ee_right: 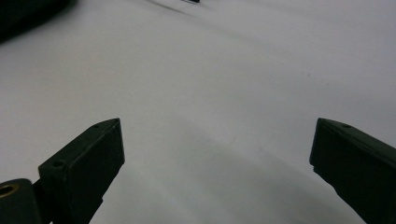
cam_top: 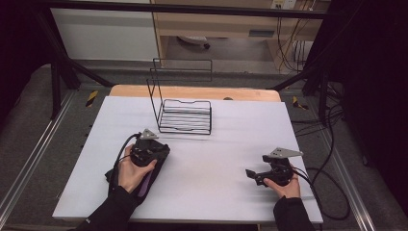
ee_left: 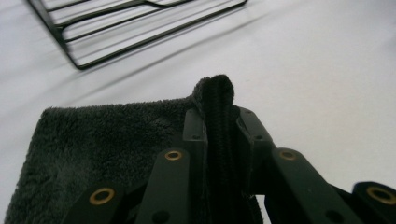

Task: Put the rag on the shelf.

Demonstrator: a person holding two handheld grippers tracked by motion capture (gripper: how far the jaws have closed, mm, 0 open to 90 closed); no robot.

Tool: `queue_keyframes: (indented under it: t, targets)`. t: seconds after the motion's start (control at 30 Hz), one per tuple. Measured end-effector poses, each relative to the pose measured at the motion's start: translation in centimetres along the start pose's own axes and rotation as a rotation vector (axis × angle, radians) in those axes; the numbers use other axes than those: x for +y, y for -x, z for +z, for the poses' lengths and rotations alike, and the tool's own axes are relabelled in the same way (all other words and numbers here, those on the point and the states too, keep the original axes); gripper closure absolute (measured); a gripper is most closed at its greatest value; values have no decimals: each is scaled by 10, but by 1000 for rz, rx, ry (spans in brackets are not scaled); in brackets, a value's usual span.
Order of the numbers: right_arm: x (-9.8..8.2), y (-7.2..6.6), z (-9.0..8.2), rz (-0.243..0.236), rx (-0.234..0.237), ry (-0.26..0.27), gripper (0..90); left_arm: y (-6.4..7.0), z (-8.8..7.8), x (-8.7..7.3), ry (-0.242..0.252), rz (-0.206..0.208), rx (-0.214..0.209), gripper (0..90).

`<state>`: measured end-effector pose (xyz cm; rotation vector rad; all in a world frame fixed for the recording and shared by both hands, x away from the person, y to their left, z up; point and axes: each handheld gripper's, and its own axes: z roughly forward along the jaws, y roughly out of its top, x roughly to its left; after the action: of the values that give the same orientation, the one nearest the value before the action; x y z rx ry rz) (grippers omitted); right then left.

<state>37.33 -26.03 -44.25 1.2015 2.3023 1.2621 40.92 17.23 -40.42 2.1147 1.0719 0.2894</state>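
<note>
Dark fleece cloth [ee_left: 102, 154] lies at the near left part of the white table [cam_top: 207, 163], and it is the thing being handled. In the left gripper view a raised fold of this cloth stands between the two black jaws of the left gripper [ee_left: 219, 123], which are pressed together on it; the rest of the cloth spreads flat on the table to the left of the jaws. From above, the left gripper [cam_top: 150, 150] sits over the far end of the cloth, with the person's left hand [cam_top: 132, 171] around its body and a black cable curving back toward the sleeve. A purple edge shows on the cloth under the hand.

The right gripper [cam_top: 253, 175] is at the near right part of the table, well apart from the cloth, held by the right hand [cam_top: 287, 185]. Its jaws stand wide apart with only bare table surface between them, as the right gripper view [ee_right: 217, 154] shows clearly, and they point toward the left side.

A black wire rack [cam_top: 185, 115] stands at the far middle of the table, with a low shelf of parallel wires and a tall upright frame behind it. In the left gripper view a corner of the rack [ee_left: 121, 28] lies beyond the cloth, not touching it.
</note>
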Motion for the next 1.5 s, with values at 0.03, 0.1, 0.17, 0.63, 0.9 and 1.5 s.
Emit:
queue_keyframes:
  t: [0.03,0.1,0.17,0.63,0.9,1.5]
  targets:
    - [0,0,0,0,0,-3,37,5,2,1,-4,5,-3,755]
    - [0,0,1,1,0,-3,39,16,8,2,-14,9,-14,754]
    - [0,-1,1,1,1,-5,40,28,13,3,-28,22,-24,754]
    - [2,-5,2,-12,2,17,60,33,38,8,-76,19,-120,668]
    - [10,-21,5,-6,13,37,87,12,-18,6,19,64,-113,462]
    - [62,-110,75,-28,45,24,169,-85,-56,-86,-79,-34,2,452]
